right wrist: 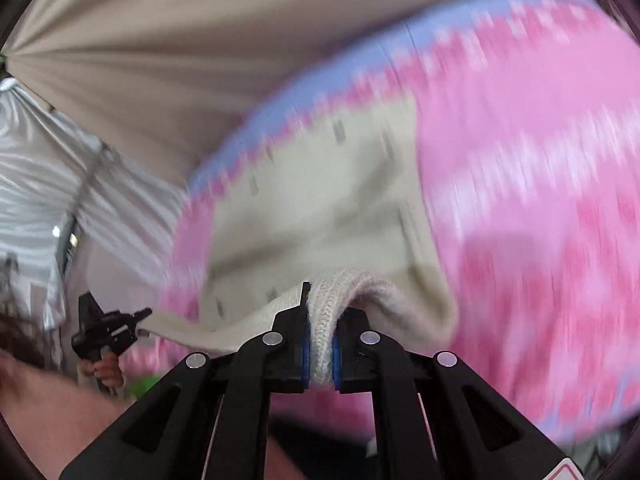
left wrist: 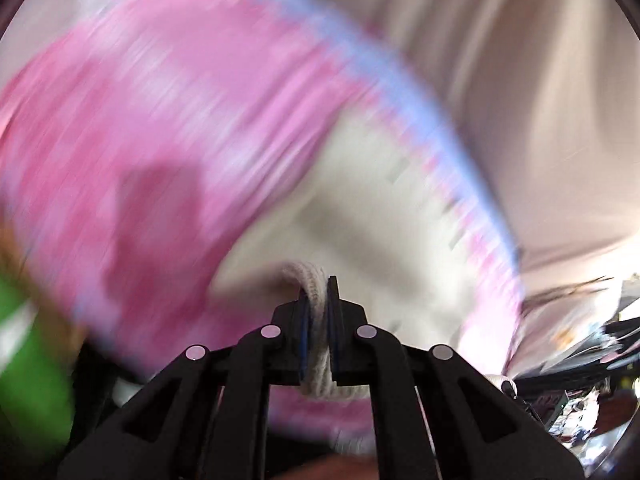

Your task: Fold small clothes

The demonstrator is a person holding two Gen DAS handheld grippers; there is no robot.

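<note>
On the left, the left gripper [left wrist: 319, 308] has its fingers clamped on a cream ribbed hem, which bunches into a thick roll between the blue pads. Beyond it the knitted garment [left wrist: 168, 128] spreads wide: pink patterned knit with a pale blue border and a cream inner side, heavily blurred, hanging in the air with a beige draped backdrop [left wrist: 520, 100] behind it.

On the right, the right gripper [right wrist: 321, 312] is likewise closed tight on the same cream ribbed edge, the fabric pinched between the pads and fanning away from the fingertips up and to the right. Low in the left of this view the other gripper shows small, holding a far corner of the hem.

The step in hand looks like lifting and shaking the garment out, held by two points on its hem. No surface is visible under it. The next move likely calls for lowering it flat with the hem stretched taut before any fold.
</note>
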